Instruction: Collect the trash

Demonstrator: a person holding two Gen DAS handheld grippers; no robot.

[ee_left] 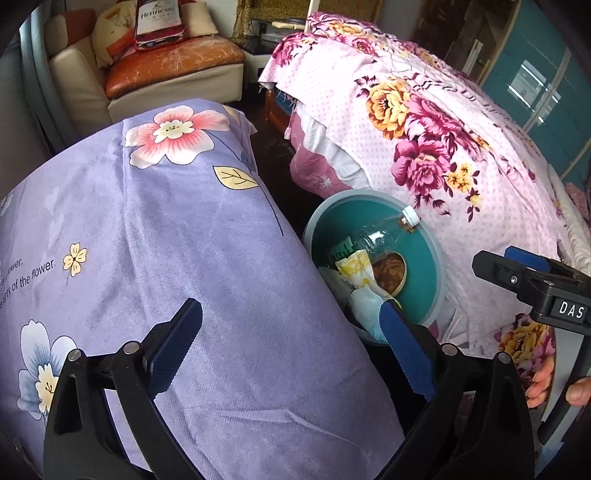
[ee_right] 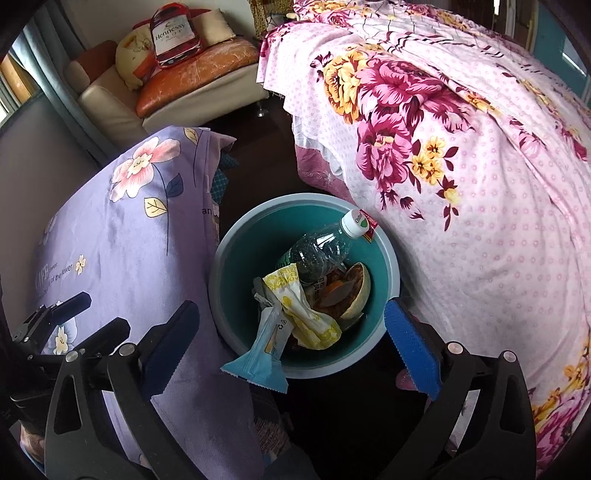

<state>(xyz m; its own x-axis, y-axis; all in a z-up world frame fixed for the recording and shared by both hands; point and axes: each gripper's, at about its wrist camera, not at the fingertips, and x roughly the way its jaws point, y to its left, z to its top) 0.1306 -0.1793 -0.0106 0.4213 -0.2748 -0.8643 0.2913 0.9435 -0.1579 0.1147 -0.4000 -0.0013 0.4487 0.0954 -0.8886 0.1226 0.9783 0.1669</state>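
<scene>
A teal bin (ee_right: 236, 258) with a grey rim stands on the dark floor between two covered surfaces; it also shows in the left wrist view (ee_left: 424, 266). Inside lie a clear plastic bottle (ee_right: 325, 247) with a white cap, a yellow-white wrapper (ee_right: 295, 299), a light blue wrapper (ee_right: 264, 350) hanging over the near rim, and a brown fruit shell (ee_right: 354, 291). My right gripper (ee_right: 288, 339) is open and empty, just above the bin's near rim. My left gripper (ee_left: 291, 343) is open and empty over the purple cloth (ee_left: 166, 240), left of the bin.
A pink floral bedspread (ee_right: 480, 184) covers the bed right of the bin. The purple floral cloth (ee_right: 122, 229) covers the surface on the left. A cream sofa (ee_right: 122, 99) with an orange cushion and a Hennessy-print pillow (ee_right: 173, 33) stands at the back.
</scene>
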